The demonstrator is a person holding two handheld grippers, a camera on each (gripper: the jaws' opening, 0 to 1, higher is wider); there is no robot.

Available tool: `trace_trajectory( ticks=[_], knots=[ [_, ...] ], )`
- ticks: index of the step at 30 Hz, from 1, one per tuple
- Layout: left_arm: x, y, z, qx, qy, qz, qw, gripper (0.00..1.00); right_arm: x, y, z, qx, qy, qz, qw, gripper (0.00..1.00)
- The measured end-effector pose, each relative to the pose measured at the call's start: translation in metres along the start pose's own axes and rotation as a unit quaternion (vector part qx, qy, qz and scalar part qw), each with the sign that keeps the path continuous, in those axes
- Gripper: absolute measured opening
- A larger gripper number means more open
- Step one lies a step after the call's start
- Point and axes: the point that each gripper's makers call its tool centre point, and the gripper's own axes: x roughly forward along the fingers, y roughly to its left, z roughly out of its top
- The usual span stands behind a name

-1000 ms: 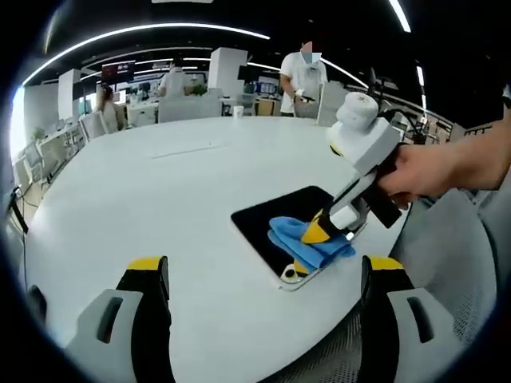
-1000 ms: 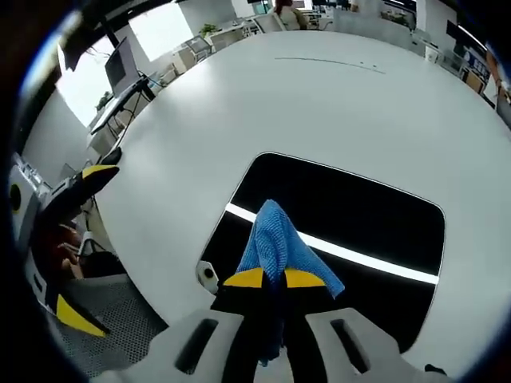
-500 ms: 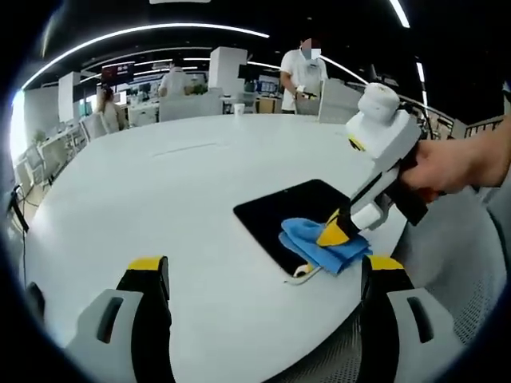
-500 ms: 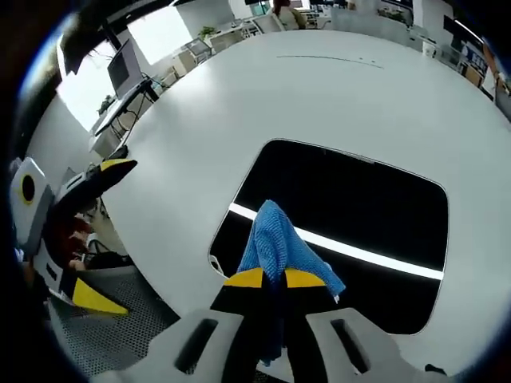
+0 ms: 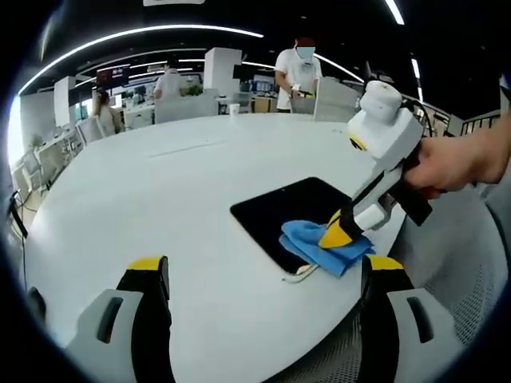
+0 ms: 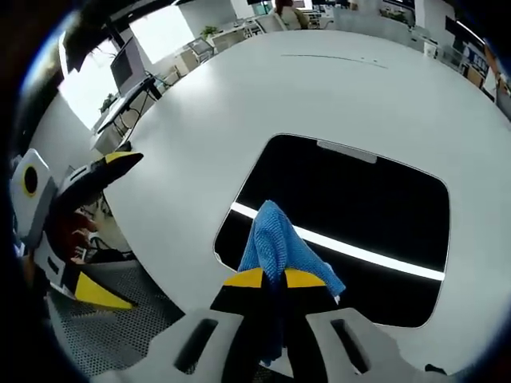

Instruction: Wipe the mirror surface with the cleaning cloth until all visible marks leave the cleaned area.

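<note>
A dark rectangular mirror (image 5: 287, 215) (image 6: 359, 199) lies flat on the round white table (image 5: 160, 183) near its edge. A blue cleaning cloth (image 5: 323, 243) (image 6: 275, 243) rests on the mirror's near corner, pinched by my right gripper (image 5: 339, 234) (image 6: 271, 279), which is shut on it. A hand (image 5: 447, 163) holds that gripper. My left gripper (image 5: 263, 275) hovers open above the table's edge, apart from the mirror; it also appears at the left of the right gripper view as the left gripper (image 6: 88, 231). A bright ceiling-light streak reflects across the mirror.
A mesh chair (image 5: 447, 263) (image 6: 136, 335) stands by the table's edge below the mirror. Far across the table are a paper cup (image 5: 234, 109), desks and several people (image 5: 299, 68). The white tabletop spreads wide beyond the mirror.
The right gripper has dragged the cloth toward the mirror's near edge and corner. More of the mirror's far side now shows bare. The left gripper has barely moved.
</note>
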Motion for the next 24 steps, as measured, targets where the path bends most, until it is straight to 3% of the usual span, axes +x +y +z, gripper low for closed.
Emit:
trace_trajectory(
  ticks=[15, 24],
  knots=[
    [0.003, 0.005, -0.004, 0.000, 0.003, 0.003, 1.0000, 0.98, -0.002, -0.004, -0.001, -0.010, -0.014, 0.007, 0.9998, 0.02],
    [0.002, 0.005, -0.005, -0.001, 0.004, 0.005, 1.0000, 0.98, -0.006, -0.011, -0.003, 0.009, -0.021, 0.015, 0.9996, 0.02]
  ],
)
